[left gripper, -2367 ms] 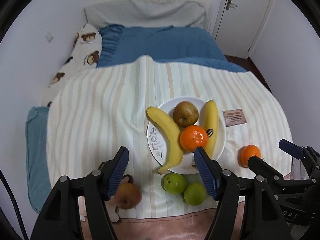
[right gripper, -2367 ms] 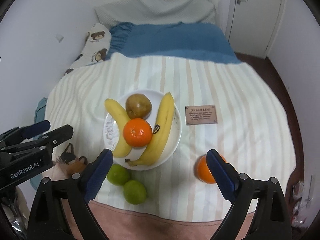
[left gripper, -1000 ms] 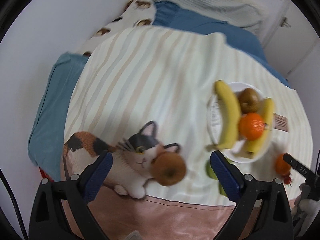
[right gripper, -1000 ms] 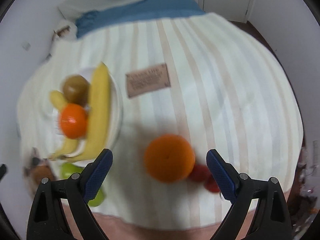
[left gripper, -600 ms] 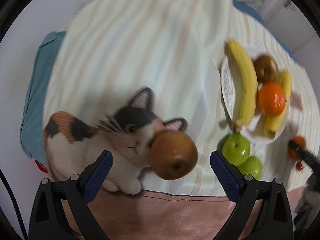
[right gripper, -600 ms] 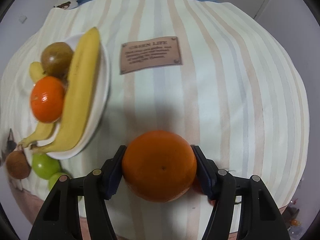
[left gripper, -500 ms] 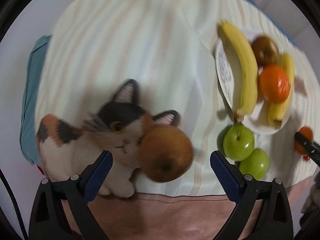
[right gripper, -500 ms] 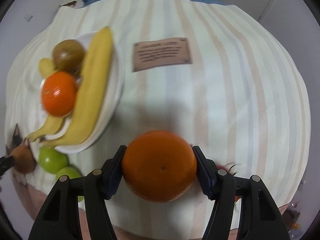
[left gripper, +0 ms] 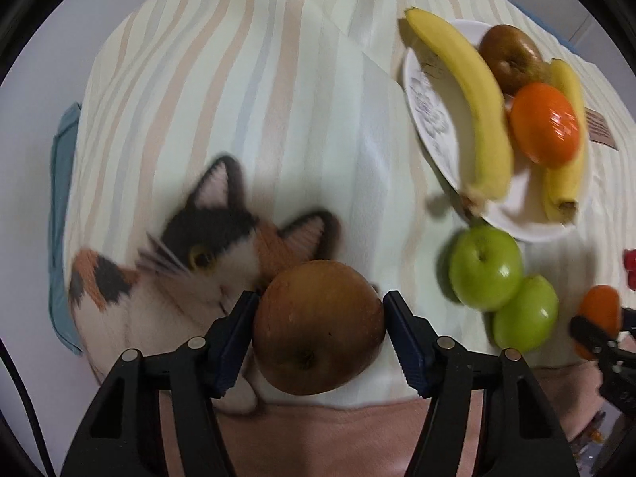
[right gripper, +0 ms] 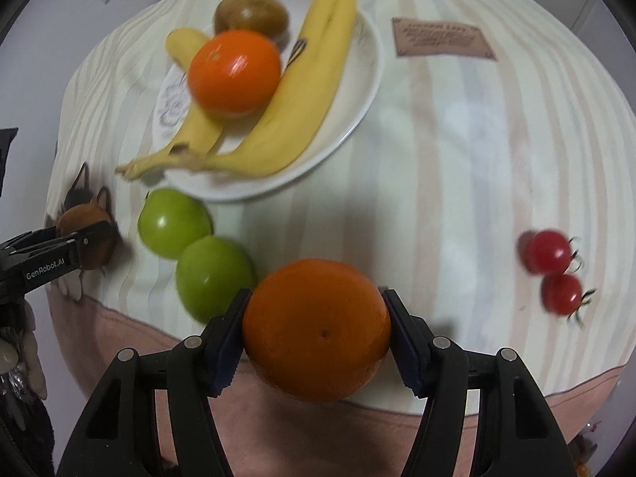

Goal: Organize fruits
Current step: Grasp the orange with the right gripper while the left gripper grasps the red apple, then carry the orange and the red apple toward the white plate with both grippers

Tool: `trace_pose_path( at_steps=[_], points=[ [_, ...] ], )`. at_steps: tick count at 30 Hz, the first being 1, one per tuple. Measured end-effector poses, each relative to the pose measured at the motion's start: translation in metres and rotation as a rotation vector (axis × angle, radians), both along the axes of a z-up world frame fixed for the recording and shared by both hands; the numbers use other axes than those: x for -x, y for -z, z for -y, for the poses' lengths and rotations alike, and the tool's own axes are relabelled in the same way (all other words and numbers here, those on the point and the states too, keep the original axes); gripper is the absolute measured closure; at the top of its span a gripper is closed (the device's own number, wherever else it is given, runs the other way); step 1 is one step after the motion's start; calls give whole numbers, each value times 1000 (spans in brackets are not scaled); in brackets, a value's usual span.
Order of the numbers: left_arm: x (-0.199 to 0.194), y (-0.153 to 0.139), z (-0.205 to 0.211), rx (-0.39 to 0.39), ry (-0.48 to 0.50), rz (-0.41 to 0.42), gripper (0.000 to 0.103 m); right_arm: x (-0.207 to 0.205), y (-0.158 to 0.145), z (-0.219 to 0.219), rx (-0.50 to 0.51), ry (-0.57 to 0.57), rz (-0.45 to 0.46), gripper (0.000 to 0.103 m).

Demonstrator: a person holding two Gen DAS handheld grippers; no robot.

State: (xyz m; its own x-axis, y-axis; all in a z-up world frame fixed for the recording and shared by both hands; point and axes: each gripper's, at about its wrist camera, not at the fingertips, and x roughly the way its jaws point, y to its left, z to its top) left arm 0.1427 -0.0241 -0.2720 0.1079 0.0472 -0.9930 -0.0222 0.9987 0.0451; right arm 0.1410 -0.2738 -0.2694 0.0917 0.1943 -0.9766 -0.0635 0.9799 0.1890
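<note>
Left gripper: blue ribbed pads sit against both flanks of a brown pear, jaws closing on it. Skin is matte, russet and finely speckled, with the dark calyx dimple facing the camera. The pear lies over the head of a calico cat figure on the cloth; whether that figure is plush or printed cannot be told.

Right gripper: pads clamped on an orange, round and glossy, small navel dot toward the lens. It fills the gap between the pads. Whether it touches the cloth beneath cannot be told.

Landmark is the white plate, glazed, with a grey floral print at its left rim.
- Near side of the plate: two green apples, smooth and shiny, touching each other. The nearer one lies just beside the right gripper's left finger.
- Well to the right of the plate, nearer the camera: two cherry tomatoes with stems, side by side.
- On the plate: two bananas, stem ends overhanging the near-left rim. A second orange rests on top of them. Behind that is a second brown pear.
- Right of the plate, far side: a brown rectangular label on the cloth, print blurred.

Underlay is a soft cloth with pale beige and blue stripes and a pink band along its near edge.
</note>
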Motion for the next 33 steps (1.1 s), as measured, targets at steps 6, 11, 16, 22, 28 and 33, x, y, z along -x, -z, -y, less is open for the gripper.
trace_pose_path(
  at_steps=[6, 11, 16, 22, 28, 33],
  points=[
    [44, 10, 32, 55, 75, -62, 40, 27, 9, -11, -24, -24, -34, 36],
    [39, 41, 32, 83, 38, -123, 40, 36, 27, -24, 16, -46, -49, 36],
    [25, 36, 38, 44, 70, -93, 43, 38, 36, -32, 25, -33, -46, 36],
    [15, 4, 36, 59, 66, -28, 43, 33, 25, -27, -18, -2, -35, 36],
    [-28, -43, 35, 180, 48, 39, 43, 7, -11, -2, -81, 62, 13, 36],
    [-91, -52, 37, 219, 41, 70, 43, -35, -34, 10, -93, 111, 84, 36]
  ],
)
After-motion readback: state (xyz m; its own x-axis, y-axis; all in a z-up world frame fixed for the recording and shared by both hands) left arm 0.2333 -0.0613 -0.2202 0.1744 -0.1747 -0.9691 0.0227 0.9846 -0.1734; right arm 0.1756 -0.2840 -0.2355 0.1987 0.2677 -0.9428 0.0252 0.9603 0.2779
